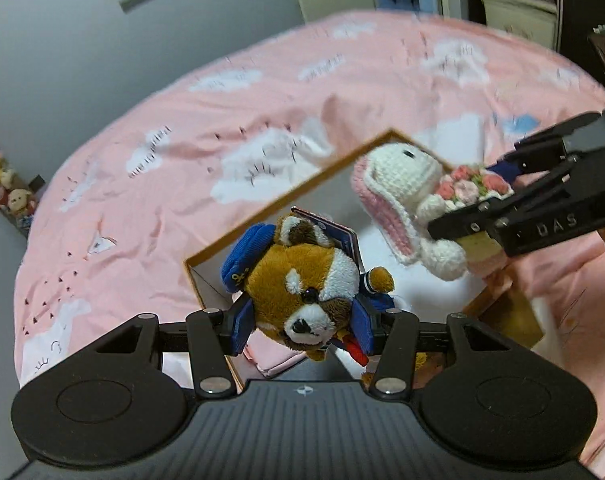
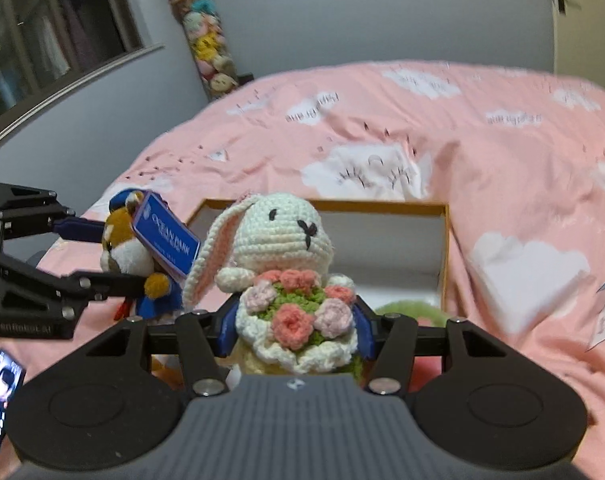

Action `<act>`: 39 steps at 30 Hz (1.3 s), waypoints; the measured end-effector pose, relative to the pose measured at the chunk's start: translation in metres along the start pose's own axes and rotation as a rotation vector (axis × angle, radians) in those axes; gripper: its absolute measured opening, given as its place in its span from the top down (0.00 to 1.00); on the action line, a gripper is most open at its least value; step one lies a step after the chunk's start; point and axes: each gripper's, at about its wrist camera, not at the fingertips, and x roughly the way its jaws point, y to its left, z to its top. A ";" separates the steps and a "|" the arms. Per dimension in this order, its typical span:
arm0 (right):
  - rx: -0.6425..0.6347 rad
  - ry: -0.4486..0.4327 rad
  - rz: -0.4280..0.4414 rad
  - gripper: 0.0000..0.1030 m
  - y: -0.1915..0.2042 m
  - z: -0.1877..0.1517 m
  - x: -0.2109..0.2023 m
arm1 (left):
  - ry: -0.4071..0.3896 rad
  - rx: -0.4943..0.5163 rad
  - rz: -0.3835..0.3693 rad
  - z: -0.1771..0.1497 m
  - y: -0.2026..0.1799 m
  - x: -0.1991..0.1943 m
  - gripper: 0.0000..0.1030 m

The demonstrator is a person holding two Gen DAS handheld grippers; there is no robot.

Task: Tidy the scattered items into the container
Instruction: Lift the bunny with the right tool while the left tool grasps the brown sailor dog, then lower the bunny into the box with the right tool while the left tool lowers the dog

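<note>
Left gripper [image 1: 302, 322] clamps a red panda plush [image 1: 302, 284] over the open box [image 1: 262, 216]. Right gripper [image 2: 296, 326] clamps a crocheted rabbit [image 2: 282, 236] above the box's near edge. A green item [image 2: 406, 310], blurred, apparently lies inside.

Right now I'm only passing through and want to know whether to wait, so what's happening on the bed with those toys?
A person is tidying soft toys into a box on the pink bedspread, with a handheld gripper in each hand. The left gripper is clamped on a red panda plush in a blue sailor cap. The right gripper is clamped on a crocheted bunny holding a bouquet. Both toys hang at the near edge of the open box, not yet set down inside.
</note>
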 end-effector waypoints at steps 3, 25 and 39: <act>0.071 0.046 0.020 0.44 -0.011 0.005 0.024 | 0.069 0.050 -0.050 0.003 0.001 0.023 0.43; 0.224 0.256 0.061 0.44 -0.029 -0.004 0.092 | 0.252 0.135 -0.164 -0.009 0.002 0.098 0.37; 0.047 0.481 0.093 0.37 -0.011 0.010 0.114 | 0.196 0.056 -0.223 -0.013 0.021 0.080 0.58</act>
